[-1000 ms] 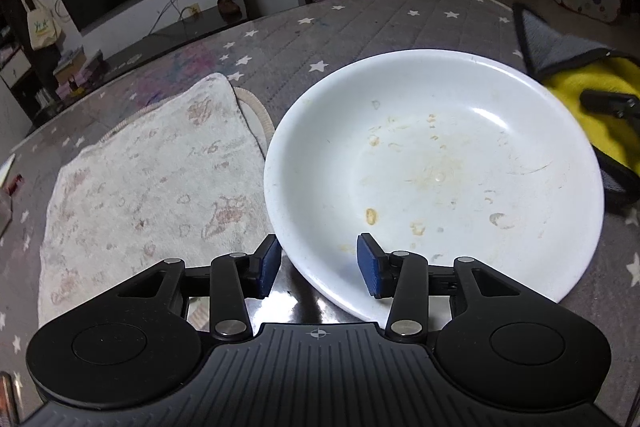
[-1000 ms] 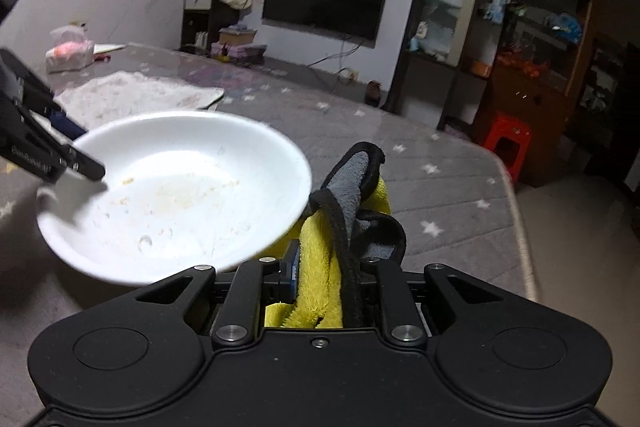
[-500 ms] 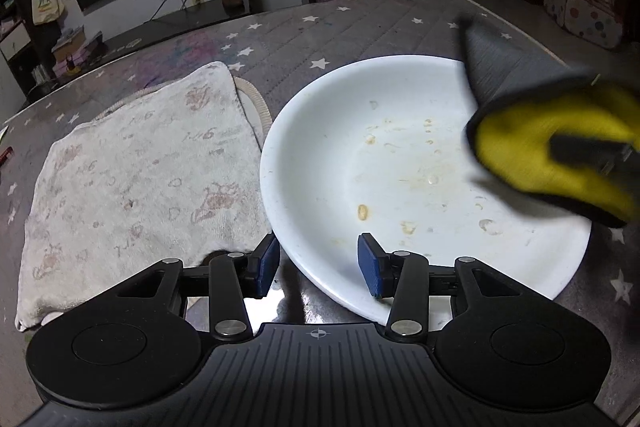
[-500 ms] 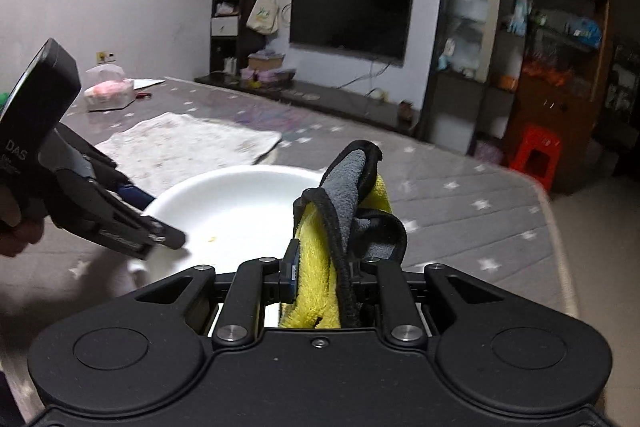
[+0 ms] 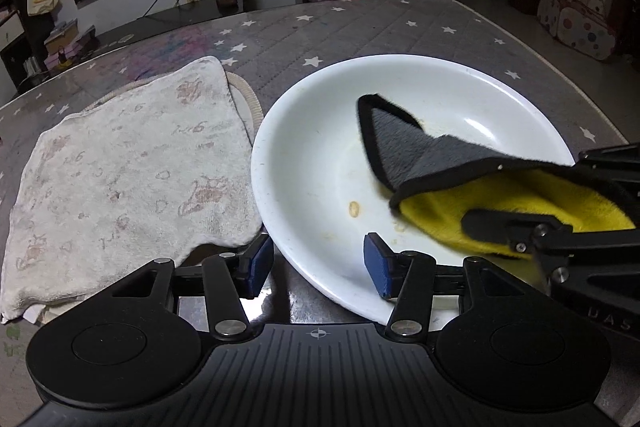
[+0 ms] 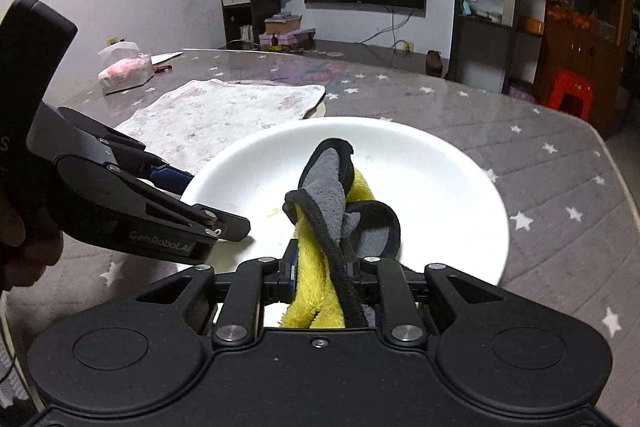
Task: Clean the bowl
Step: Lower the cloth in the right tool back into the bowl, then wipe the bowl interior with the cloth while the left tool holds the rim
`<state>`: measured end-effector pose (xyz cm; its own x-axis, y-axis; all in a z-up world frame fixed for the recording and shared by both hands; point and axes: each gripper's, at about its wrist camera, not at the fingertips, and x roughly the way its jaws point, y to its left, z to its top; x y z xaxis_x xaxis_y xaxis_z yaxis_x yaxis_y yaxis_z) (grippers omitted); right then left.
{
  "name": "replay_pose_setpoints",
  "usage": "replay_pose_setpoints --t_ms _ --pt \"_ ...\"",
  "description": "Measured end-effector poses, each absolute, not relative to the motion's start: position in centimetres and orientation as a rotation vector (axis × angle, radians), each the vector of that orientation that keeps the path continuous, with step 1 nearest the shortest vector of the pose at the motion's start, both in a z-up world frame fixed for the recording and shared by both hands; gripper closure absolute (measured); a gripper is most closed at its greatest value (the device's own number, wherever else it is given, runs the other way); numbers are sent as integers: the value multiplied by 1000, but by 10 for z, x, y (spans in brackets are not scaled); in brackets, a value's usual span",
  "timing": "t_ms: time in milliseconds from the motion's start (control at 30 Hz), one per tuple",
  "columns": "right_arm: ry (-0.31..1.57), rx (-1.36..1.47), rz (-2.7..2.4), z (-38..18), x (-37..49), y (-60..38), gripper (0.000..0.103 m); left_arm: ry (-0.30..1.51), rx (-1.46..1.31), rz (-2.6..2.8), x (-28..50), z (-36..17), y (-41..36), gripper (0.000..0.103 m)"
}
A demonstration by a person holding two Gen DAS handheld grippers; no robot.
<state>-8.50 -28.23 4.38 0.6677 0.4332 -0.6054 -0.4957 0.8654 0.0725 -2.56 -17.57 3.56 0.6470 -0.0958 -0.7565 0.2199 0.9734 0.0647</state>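
The white bowl (image 5: 320, 163) sits on the star-patterned table (image 5: 360, 27), its left rim just beside a pale folded towel (image 5: 128, 163). In the left wrist view the table's far and right edges curve close behind the bowl, with bare cover between; the bowl's near rim reaches under the left gripper (image 5: 318, 263).

The left gripper's jaws have just been opening and now stand spread, one blue pad outside the near-left rim and one over the inside, neither pressing on it.

The right gripper (image 6: 320, 269) is pinched tight on a yellow and grey cloth (image 6: 332, 195). Seen from the left wrist, the cloth hangs over the bowl's right half, its grey corner over the middle, with crumbs (image 5: 354, 209) just left of it; whether the cloth touches the surface cannot be told.

Only the right wrist view shows a tissue pack (image 6: 126, 71) at the table's far left and the person's hand (image 6: 28, 247) on the left gripper. Only the left wrist view shows the crumbs clearly.
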Motion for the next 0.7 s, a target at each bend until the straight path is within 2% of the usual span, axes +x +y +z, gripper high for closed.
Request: replay_pose_setpoints --t_ms 333,700 --pt "733 -15 527 39 -78 -282 84 844 149 -187 -23 33 -171 46" --pt "723 -76 479 36 -76 -287 84 825 164 -163 -21 29 -171 43"
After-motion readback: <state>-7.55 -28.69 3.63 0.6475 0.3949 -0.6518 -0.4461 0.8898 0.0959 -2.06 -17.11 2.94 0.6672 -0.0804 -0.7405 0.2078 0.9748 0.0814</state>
